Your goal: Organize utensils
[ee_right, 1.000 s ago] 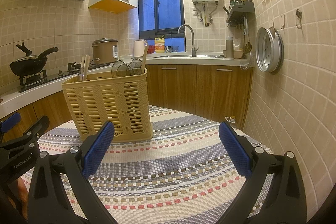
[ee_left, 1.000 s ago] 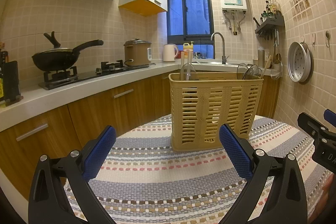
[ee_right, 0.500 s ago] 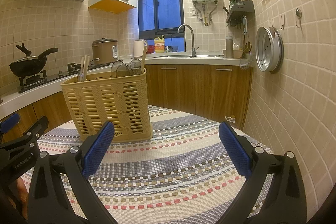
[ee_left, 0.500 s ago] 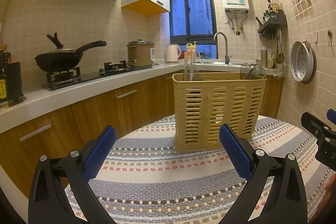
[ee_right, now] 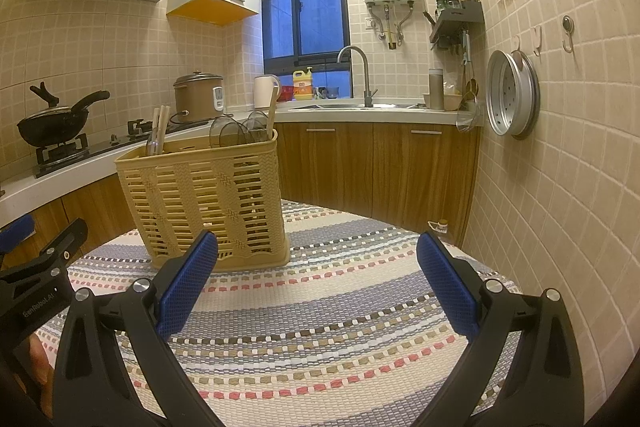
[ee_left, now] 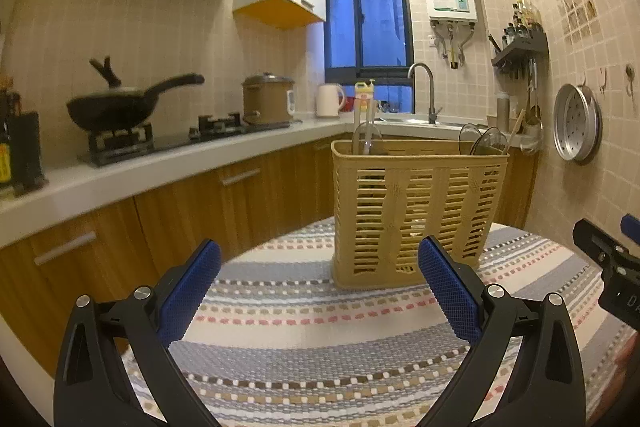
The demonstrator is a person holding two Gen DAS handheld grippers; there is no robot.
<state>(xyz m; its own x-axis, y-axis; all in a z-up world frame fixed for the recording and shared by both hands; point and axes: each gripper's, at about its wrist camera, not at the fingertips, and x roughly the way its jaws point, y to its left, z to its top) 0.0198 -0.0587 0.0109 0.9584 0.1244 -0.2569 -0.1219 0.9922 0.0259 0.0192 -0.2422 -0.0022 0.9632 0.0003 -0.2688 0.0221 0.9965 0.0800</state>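
Both tongs are spread wide and hold nothing: left tongs (ee_left: 318, 289) and right tongs (ee_right: 316, 279) hover low over the striped cloth (ee_right: 340, 307) on the surface. Beyond them stands the yellow basket (ee_left: 416, 207), upright, with chopsticks (ee_right: 159, 129), strainers (ee_right: 240, 133) and a wooden handle already in it. Compared with a second ago the left view has swung slightly, the basket sitting further right; no utensil lies loose, so sorting looks nearly done.

Left claw (ee_left: 320, 287) and right claw (ee_right: 318, 279), both spread wide, empty.
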